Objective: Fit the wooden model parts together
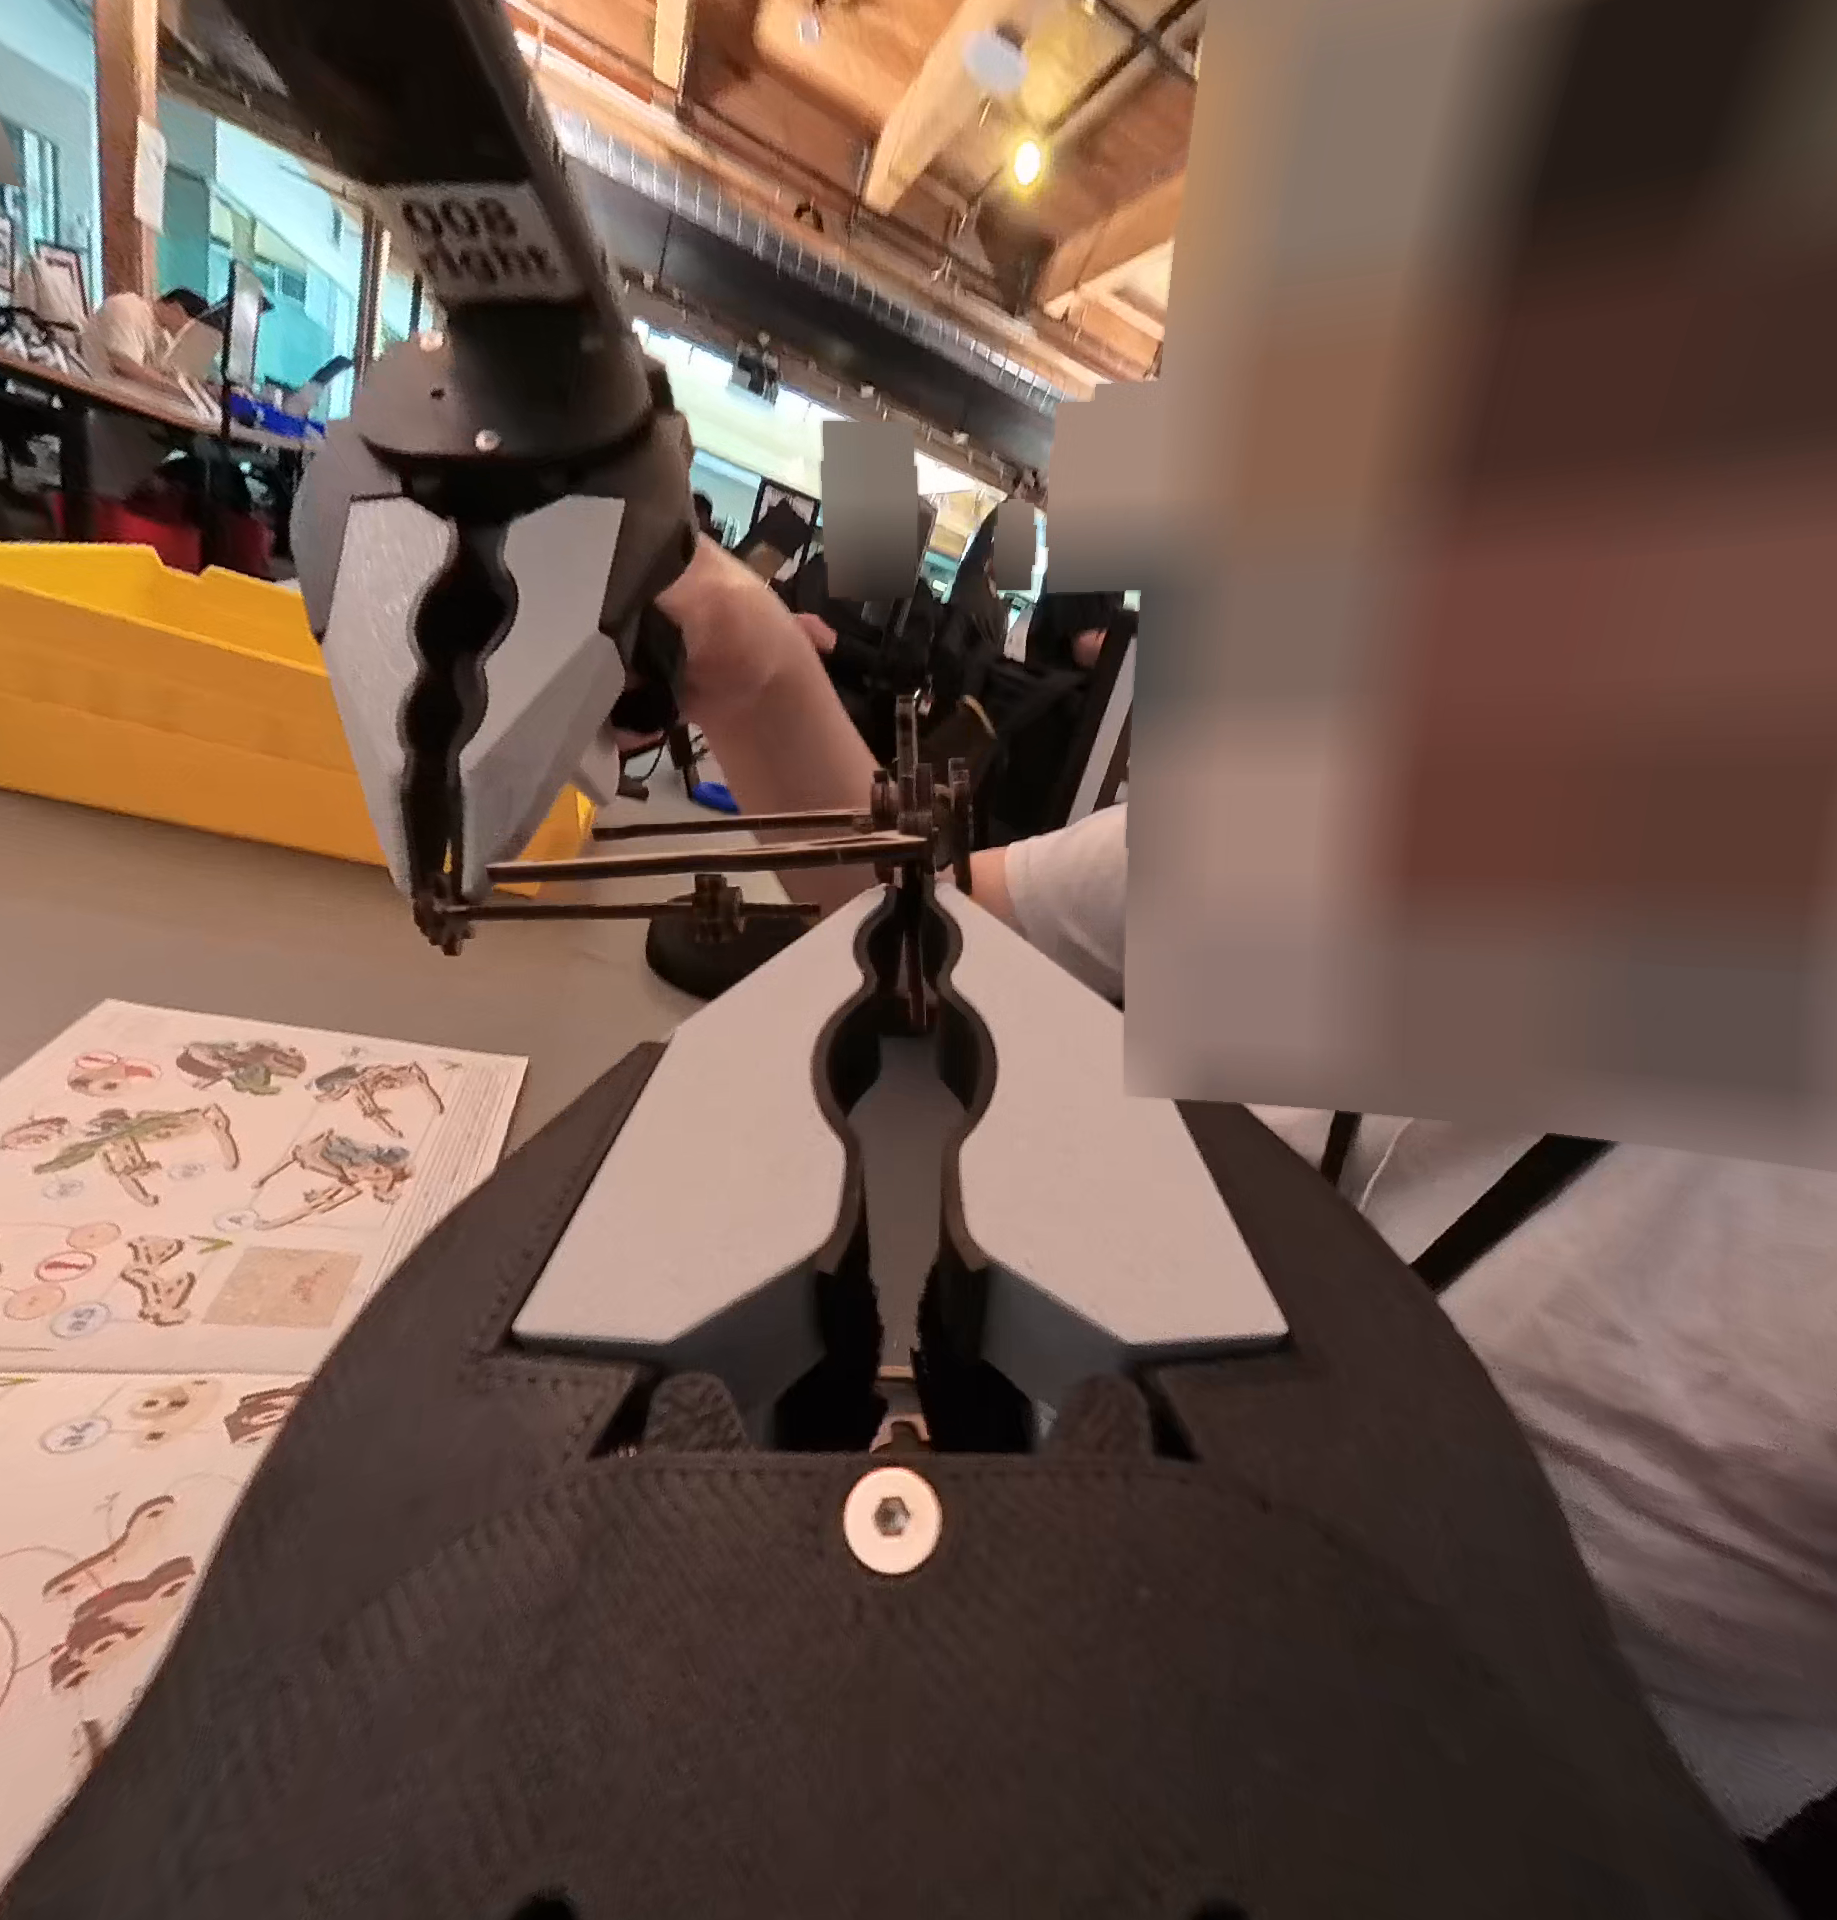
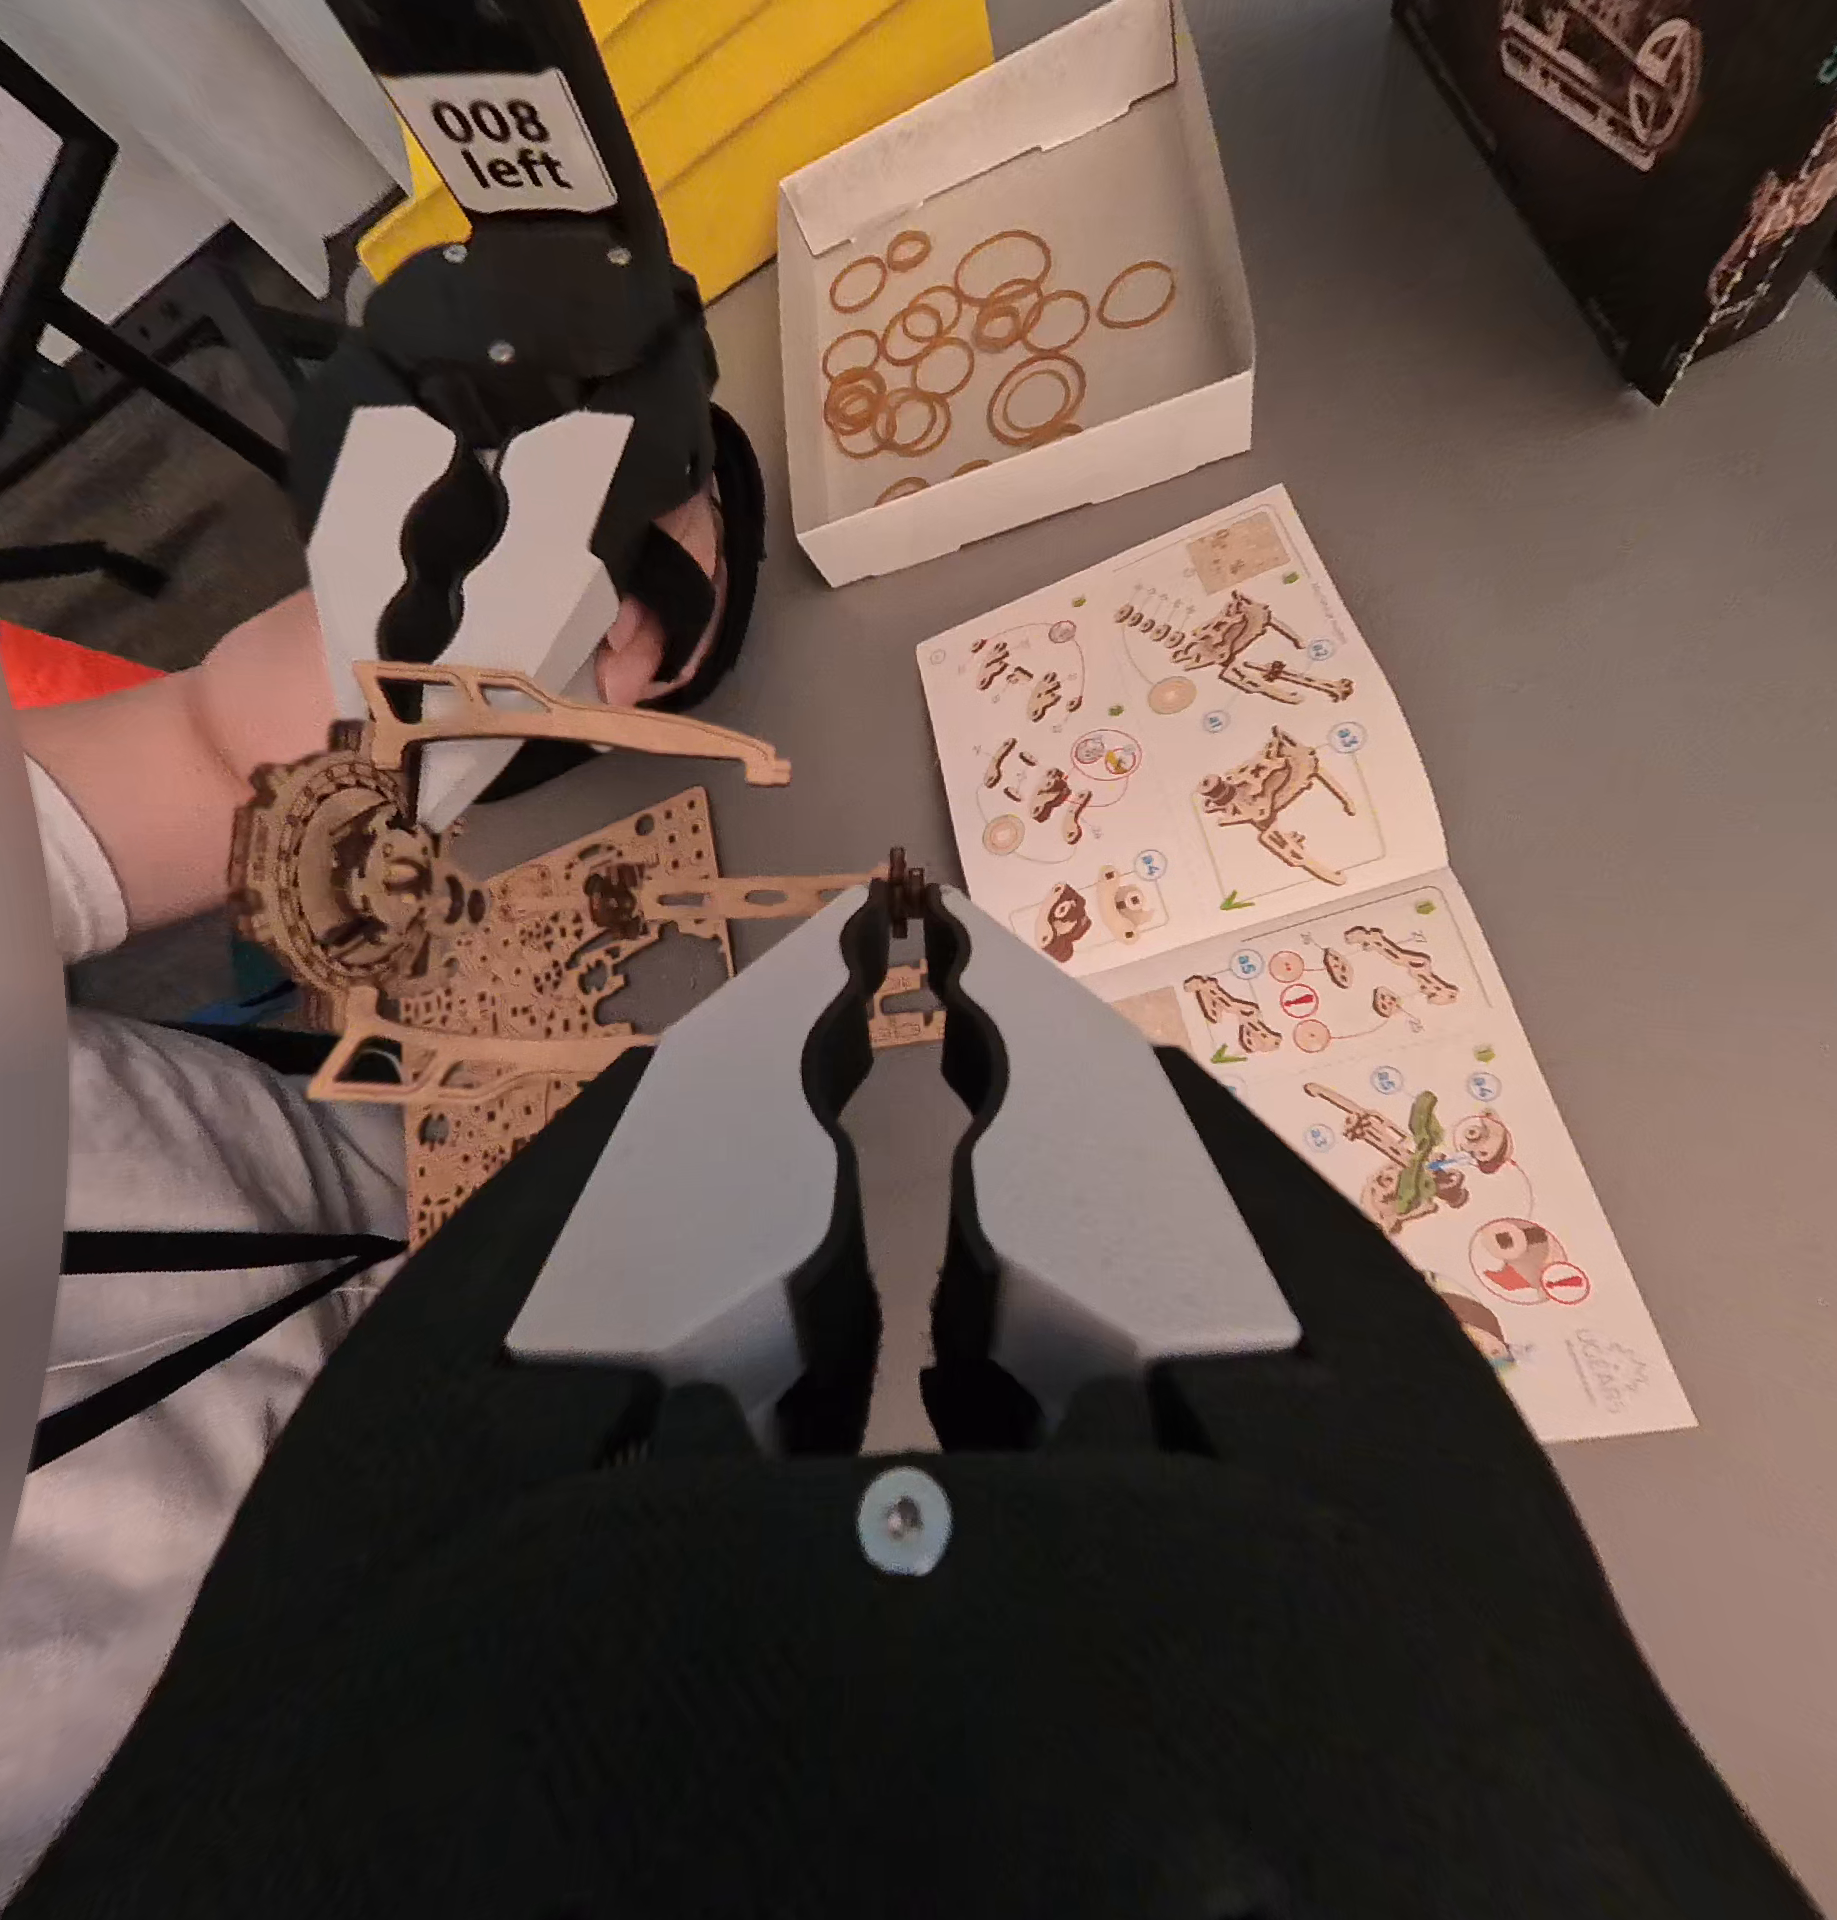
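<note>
A wooden model with a round geared hub (image 2: 342,862) and three thin arms hangs in the air between both grippers. My left gripper (image 1: 909,904) is shut on the hub, seen edge-on in the left wrist view (image 1: 914,810); it also shows in the right wrist view (image 2: 415,800). My right gripper (image 2: 901,904) is shut on the small toothed end of the middle arm (image 2: 758,894); it also shows in the left wrist view (image 1: 438,894). The upper arm (image 2: 571,717) and the lower arm (image 2: 446,1070) stick out free.
A punched wooden parts sheet (image 2: 581,987) lies on the grey table under the model. An instruction sheet (image 2: 1205,831) lies to the right. A white box of rubber bands (image 2: 1018,343), a yellow bin (image 2: 789,104) and a black box (image 2: 1672,156) stand farther back. There is about 10 cm between the tips of the two grippers.
</note>
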The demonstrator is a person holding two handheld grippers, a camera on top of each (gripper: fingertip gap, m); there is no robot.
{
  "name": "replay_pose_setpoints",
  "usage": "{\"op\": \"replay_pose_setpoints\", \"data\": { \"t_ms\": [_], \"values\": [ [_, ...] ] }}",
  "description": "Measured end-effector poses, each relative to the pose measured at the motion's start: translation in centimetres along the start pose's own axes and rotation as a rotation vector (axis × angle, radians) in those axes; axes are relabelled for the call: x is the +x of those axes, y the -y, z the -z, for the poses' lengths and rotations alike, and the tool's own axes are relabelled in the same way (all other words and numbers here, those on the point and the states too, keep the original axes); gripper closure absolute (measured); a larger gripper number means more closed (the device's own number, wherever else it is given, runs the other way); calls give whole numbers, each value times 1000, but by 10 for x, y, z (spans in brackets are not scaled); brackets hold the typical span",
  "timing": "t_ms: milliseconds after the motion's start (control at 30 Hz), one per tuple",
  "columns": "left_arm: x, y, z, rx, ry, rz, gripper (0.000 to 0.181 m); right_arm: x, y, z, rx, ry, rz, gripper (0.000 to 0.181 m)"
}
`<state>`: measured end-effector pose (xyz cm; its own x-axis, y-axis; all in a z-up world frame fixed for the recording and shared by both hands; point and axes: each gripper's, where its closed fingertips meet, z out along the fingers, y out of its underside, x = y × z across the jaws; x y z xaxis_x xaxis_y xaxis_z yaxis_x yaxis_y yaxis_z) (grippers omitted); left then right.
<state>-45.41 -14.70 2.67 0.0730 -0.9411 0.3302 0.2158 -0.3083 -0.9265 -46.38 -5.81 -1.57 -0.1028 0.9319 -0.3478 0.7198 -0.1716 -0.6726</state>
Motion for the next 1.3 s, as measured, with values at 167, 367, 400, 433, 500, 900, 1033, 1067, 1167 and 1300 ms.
{"op": "replay_pose_setpoints", "data": {
  "t_ms": [167, 367, 400, 433, 500, 900, 1033, 1067, 1167, 1300],
  "values": [
    [-4, 0, 0, 0, 25, -17, 181, 3, -4, 0, -33, -63, 25, 176],
    [-4, 7, 4, 39, 36, -23, 181, 5, -3, -1, -32, -91, 31, 177],
    [-5, 7, 4, 40, 37, -23, 181, 6, -4, -2, -35, -96, 33, 176],
    [-4, 7, 3, 37, 36, -22, 181, 7, -3, -1, -35, -104, 35, 176],
    [-5, 5, 2, 31, 35, -15, 181, 7, -2, -1, -26, -107, 37, 177],
    [-16, -9, -8, -24, 55, 77, 181, -4, -12, -9, -86, -33, 37, 176],
    [-19, -11, -7, -30, 60, 109, 181, -9, -16, -12, -105, 22, 17, 176],
    [-19, -12, -7, -36, 61, 108, 181, -9, -18, -12, -115, 26, 17, 176],
    [-19, -12, -8, -40, 67, 100, 181, -9, -20, -13, -123, 44, 11, 176],
    [-22, -12, -7, -38, 81, 107, 181, -13, -22, -16, -133, 72, 3, 177]
  ]
}}
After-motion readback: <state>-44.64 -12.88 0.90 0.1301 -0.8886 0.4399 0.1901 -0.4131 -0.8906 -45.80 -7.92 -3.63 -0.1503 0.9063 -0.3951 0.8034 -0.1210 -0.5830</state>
